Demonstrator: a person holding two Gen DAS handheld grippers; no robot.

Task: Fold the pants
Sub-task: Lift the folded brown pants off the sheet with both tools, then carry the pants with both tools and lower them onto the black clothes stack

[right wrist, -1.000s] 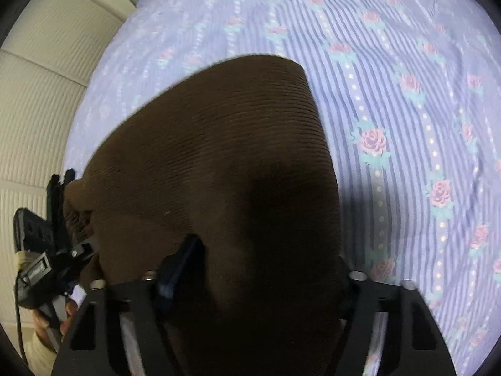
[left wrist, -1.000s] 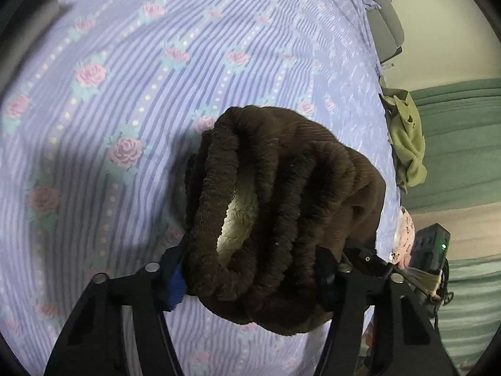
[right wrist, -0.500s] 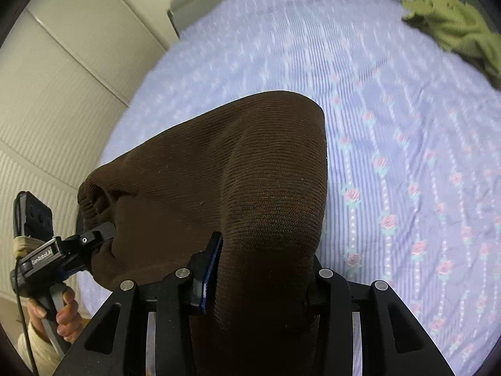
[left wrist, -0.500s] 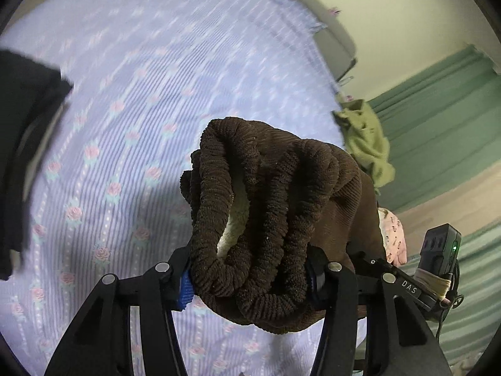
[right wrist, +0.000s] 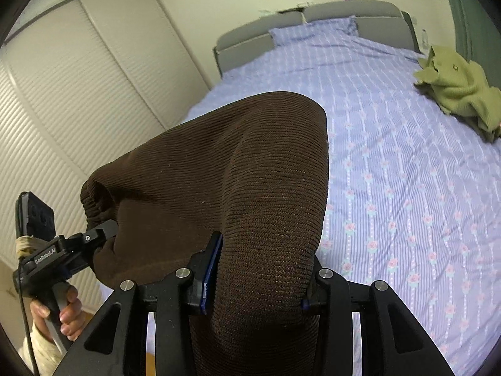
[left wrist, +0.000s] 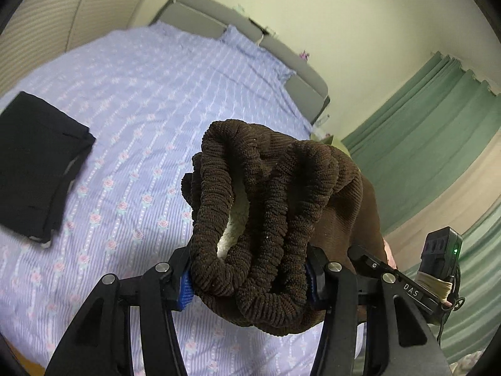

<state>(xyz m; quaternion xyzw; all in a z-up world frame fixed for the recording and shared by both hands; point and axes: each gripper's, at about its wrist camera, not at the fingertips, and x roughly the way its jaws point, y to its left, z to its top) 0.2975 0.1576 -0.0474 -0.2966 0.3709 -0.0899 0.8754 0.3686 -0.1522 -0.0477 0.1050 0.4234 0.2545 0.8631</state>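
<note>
Brown corduroy pants (left wrist: 266, 206) with a cream fleece lining hang in the air above the bed, held by both grippers. My left gripper (left wrist: 247, 282) is shut on the bunched elastic waistband. My right gripper (right wrist: 255, 285) is shut on a thick fold of the same pants (right wrist: 244, 169). The left gripper also shows at the lower left of the right wrist view (right wrist: 94, 238), clamped on the waistband end. The right gripper shows at the right of the left wrist view (left wrist: 369, 263).
The bed (left wrist: 150, 100) has a lilac floral sheet and a grey headboard (right wrist: 344, 12). A folded black garment (left wrist: 34, 163) lies at its left side. A crumpled green garment (right wrist: 457, 84) lies at the right. White louvred closet doors (right wrist: 78, 94) and green curtains (left wrist: 422, 138) flank the bed.
Both grippers have lifted the pants and tilted up, so the headboard, walls and closet came into view. The grips on the pants are unchanged.
</note>
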